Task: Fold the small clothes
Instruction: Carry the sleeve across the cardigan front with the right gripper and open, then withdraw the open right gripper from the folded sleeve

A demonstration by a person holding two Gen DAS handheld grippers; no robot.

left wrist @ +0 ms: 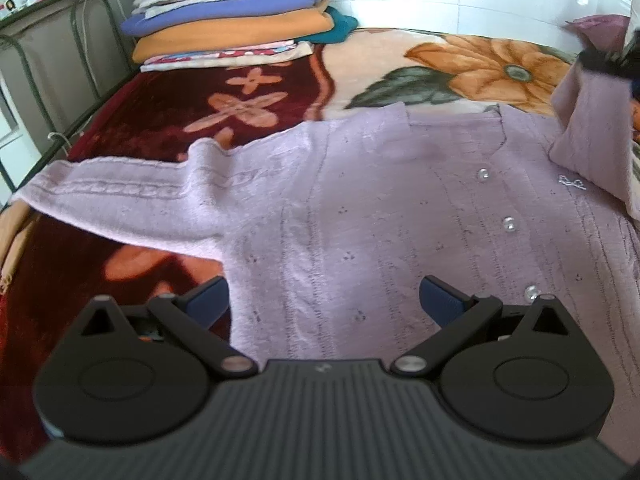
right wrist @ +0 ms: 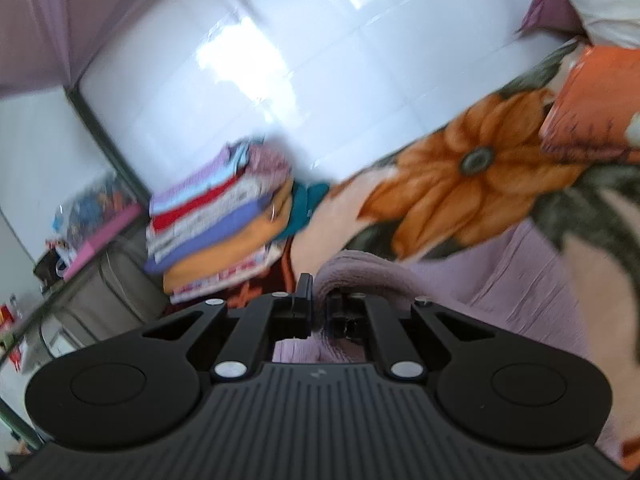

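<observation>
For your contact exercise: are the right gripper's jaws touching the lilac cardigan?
Touching. The right wrist view shows the right gripper with its jaws closed on a bunched fold of the lilac cardigan, the knit pinched between them with no gap.

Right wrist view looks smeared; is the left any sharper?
Right wrist view: motion blur smears the folded stack and blanket; wall glare. Left wrist view: sharp on the lilac cardigan, blurred only at the right gripper; fisheye bending.
</observation>
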